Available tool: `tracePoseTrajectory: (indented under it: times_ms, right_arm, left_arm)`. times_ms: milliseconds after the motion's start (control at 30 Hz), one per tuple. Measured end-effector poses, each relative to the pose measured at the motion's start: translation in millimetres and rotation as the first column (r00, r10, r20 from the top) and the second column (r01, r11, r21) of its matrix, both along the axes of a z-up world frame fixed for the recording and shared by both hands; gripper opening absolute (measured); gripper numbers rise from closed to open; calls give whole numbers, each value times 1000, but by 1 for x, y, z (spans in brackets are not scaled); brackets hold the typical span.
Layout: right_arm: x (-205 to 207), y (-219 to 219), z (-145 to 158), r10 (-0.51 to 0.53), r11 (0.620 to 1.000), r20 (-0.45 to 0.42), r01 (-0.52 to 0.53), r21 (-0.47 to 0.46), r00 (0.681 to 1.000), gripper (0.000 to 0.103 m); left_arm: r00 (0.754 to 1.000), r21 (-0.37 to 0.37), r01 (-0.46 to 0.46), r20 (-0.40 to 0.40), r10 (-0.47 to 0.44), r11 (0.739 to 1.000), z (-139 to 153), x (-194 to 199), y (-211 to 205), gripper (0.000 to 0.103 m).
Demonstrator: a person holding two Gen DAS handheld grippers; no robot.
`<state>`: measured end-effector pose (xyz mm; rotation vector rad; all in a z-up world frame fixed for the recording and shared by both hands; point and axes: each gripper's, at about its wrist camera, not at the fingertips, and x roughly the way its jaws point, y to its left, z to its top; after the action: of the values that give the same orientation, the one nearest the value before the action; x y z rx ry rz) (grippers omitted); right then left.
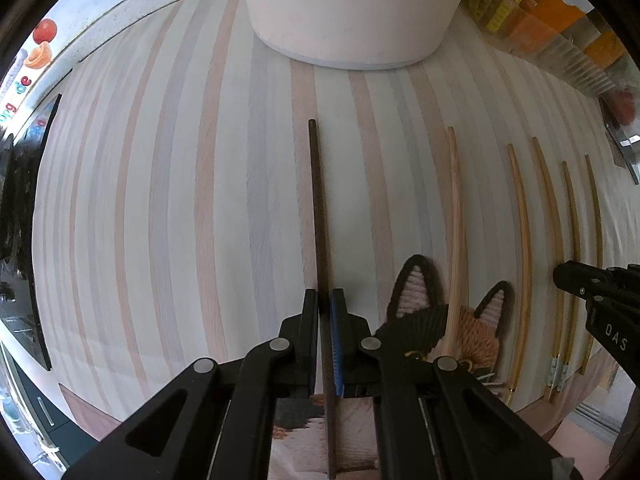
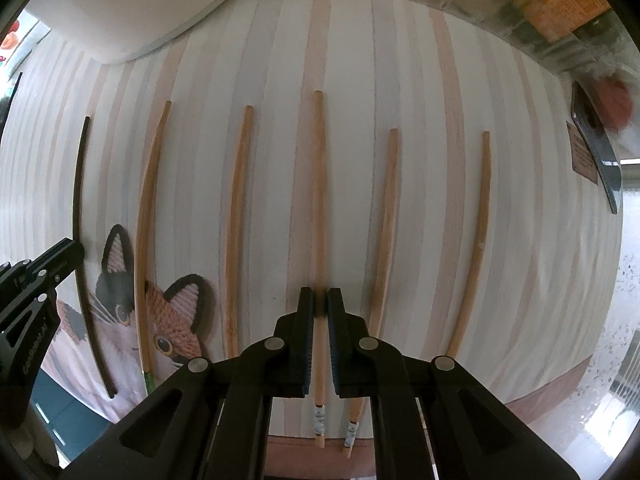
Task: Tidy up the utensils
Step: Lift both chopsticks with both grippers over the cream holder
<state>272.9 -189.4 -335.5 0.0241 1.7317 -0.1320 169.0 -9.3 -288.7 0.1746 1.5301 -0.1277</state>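
Observation:
Several chopsticks lie side by side on a striped mat (image 1: 180,200). My left gripper (image 1: 325,300) is shut on a dark brown chopstick (image 1: 318,200) that points toward a white cylindrical holder (image 1: 348,12). My right gripper (image 2: 320,300) is shut on a light wooden chopstick (image 2: 318,184) with a patterned band near its end. Other light wooden chopsticks (image 2: 236,216) lie to either side of it; one (image 2: 148,216) crosses a cat-face coaster (image 2: 160,320). The dark chopstick (image 2: 78,208) and left gripper (image 2: 40,280) show at the left of the right wrist view.
The white holder (image 2: 132,4) stands at the mat's far edge. Orange and yellow packages (image 1: 540,12) line the back right. A dark flat object (image 2: 596,140) lies at the right. The table's front edge (image 2: 540,396) is close below the grippers.

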Motion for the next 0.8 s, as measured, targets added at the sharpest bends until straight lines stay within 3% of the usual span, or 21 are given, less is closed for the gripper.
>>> tracePoseTrajectory:
  times_ms: [267,467,633,800]
  right_arm:
    - [-22,-12,19,-68,994,74,61,94,995,7]
    - [-25,-12,60,-93,984,193,61,166,977,7]
    - [-16,-8,124,-109,975,363,28,222,925,7]
    - [3,-5,199,-148,961,528,-4,276,836,7]
  left_arm:
    - [997,-50,-19,75,22,999,34,-10,13,3]
    - [976,-108,-24,211,47,994,95,-15,25,3]
    - [928,-168,-20,365,81,986,168,-12,34,3]
    - [843,-255,16,523,125,967,259,-2,39,2]
